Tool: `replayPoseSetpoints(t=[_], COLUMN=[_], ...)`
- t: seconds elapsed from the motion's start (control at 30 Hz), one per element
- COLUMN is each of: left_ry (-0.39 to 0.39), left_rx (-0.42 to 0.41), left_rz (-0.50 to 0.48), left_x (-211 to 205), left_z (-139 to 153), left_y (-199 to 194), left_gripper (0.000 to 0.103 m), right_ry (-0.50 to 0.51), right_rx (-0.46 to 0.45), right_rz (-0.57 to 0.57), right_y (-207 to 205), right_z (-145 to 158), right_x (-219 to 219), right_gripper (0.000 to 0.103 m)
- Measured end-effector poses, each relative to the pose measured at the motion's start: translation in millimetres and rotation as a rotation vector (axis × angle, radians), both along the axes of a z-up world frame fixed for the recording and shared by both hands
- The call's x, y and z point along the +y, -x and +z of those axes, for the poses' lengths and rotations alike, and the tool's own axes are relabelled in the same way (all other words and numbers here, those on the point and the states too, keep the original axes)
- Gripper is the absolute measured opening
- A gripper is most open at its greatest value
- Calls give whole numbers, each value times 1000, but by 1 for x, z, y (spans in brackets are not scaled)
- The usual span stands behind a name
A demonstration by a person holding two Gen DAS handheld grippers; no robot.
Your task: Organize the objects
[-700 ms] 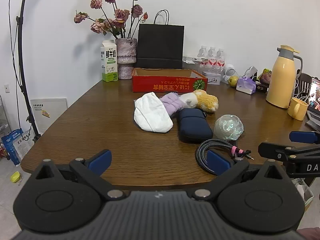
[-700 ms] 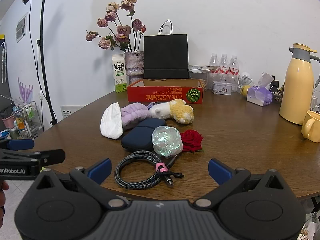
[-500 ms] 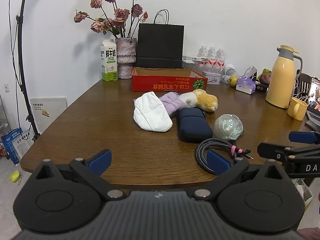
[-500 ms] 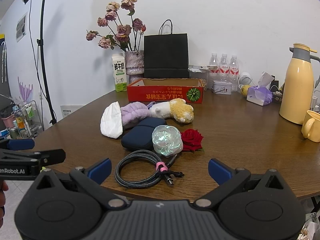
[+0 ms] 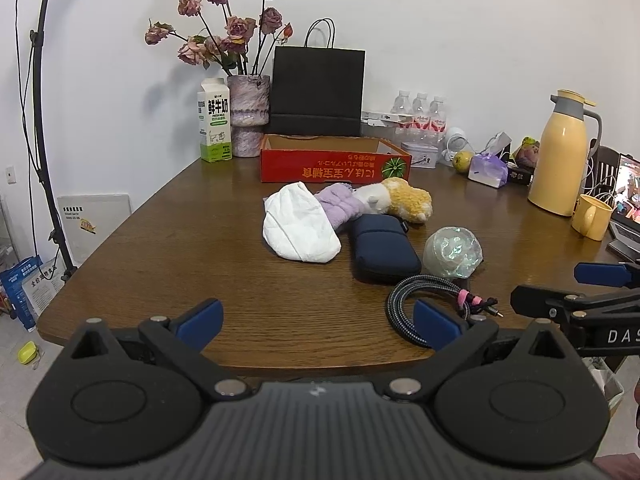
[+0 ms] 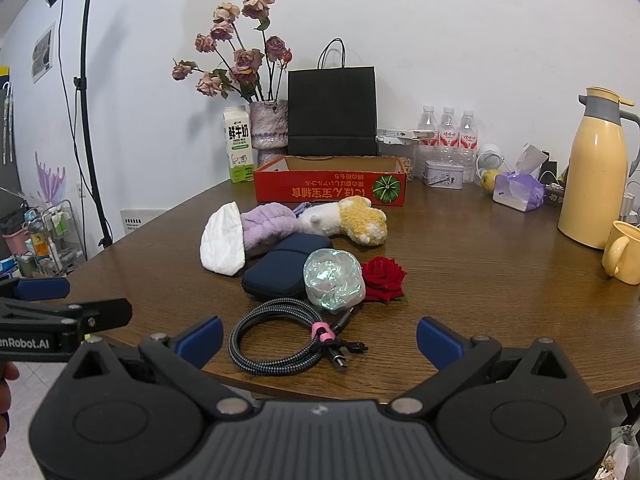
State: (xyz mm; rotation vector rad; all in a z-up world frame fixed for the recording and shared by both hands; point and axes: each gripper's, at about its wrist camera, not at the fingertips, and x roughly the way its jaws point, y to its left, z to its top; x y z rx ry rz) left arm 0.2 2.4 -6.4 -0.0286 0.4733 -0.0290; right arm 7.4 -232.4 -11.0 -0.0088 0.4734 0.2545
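On the wooden table (image 6: 460,264), a cluster lies near the middle. A white cloth (image 6: 222,242) sits at its 9 o'clock edge, touching a purple fuzzy band (image 6: 266,226). At 12 o'clock a white-and-yellow plush (image 6: 348,220) lies on its side. A navy case (image 6: 280,270) lies flat at the centre, with an iridescent ball (image 6: 334,276) against its 3 o'clock side and a red rose (image 6: 383,278) just beyond. At 6 o'clock a coiled braided cable (image 6: 280,340) lies tied with a pink strap. At 12 o'clock, behind the cluster, stands an open red box (image 6: 330,190).
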Motion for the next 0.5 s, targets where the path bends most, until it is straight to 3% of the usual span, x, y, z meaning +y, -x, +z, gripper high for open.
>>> replayPoseSetpoints(t=[0.5], left_ry=[3], left_rx=[0], left_rz=[-2], left_x=[-1], left_z=[0], left_y=[-1], left_gripper=[103], right_ry=[1], right_rx=[1], right_rz=[0], right_y=[0], right_z=[0], right_x=[1], right_gripper=[103])
